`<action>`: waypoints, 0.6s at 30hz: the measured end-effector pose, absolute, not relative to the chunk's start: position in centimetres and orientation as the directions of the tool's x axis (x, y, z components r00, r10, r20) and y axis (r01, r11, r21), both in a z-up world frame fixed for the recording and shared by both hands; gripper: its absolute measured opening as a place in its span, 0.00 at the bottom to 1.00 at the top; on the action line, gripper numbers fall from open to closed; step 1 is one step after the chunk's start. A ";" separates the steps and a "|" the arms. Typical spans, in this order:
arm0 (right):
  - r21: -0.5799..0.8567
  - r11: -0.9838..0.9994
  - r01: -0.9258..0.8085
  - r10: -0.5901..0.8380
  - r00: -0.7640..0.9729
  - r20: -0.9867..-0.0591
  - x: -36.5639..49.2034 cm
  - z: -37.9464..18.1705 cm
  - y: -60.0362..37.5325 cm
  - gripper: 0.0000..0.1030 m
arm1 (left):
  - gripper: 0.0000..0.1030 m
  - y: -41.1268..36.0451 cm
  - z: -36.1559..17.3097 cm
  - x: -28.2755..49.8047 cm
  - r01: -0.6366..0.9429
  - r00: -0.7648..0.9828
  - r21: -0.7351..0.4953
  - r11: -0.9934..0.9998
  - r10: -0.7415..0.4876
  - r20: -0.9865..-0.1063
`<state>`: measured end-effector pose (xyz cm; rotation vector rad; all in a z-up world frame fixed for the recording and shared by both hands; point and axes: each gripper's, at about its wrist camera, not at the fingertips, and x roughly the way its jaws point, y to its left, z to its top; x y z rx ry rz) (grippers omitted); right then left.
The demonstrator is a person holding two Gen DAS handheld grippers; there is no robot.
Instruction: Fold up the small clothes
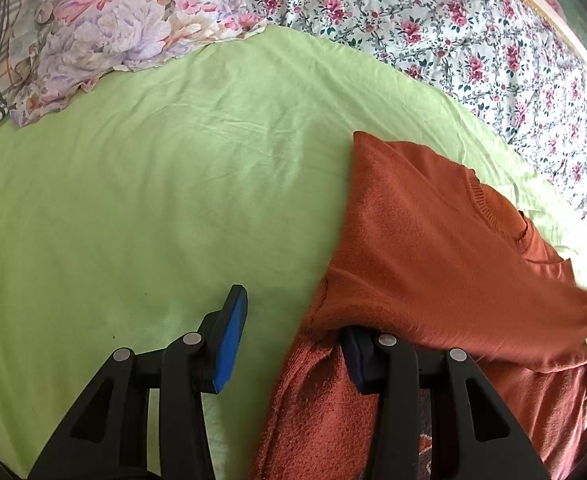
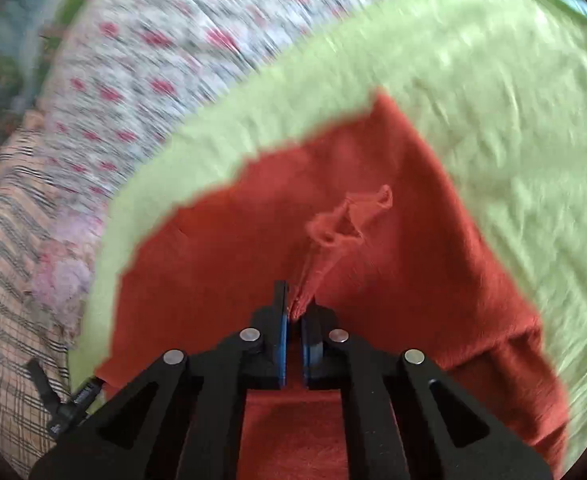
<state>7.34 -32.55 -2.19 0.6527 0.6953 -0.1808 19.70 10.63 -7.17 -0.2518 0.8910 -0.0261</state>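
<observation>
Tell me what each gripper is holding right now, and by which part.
The right gripper pinches a bunched fold of the orange sweater. The left gripper stands open, one finger under the sweater's edge, gripping nothing.

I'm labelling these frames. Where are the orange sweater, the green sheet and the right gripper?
orange sweater [image 1: 425, 232]: left wrist view, chest below collar.
green sheet [image 1: 153, 184]: left wrist view, bare middle.
right gripper [image 2: 293, 312]: right wrist view, fingertips pinching sweater fabric.

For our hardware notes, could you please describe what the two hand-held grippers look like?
Both look alike: the left hand-held gripper and the right hand-held gripper have matte black linkage arms with triangular cut-outs, round silver pivot pins and flat blue pads on black fingers. No cables or sleeves show.
</observation>
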 end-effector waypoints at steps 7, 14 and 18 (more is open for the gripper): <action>0.418 0.789 0.450 0.045 0.636 -0.770 7.2 -4.8 -33.4 0.12 | 0.45 11.1 -7.2 19.4 -0.086 0.619 -0.241 0.967 -0.138 -0.773; 0.395 0.793 0.464 -0.031 0.678 -0.735 3.2 -2.2 -34.5 0.35 | 0.45 13.0 -6.5 17.2 -0.075 0.599 -0.293 0.953 -0.191 -0.777; 0.392 0.805 0.445 -0.040 0.700 -0.713 1.1 -0.7 -34.8 0.45 | 0.40 15.4 -6.7 15.5 -0.162 0.594 -0.260 0.952 -0.116 -0.796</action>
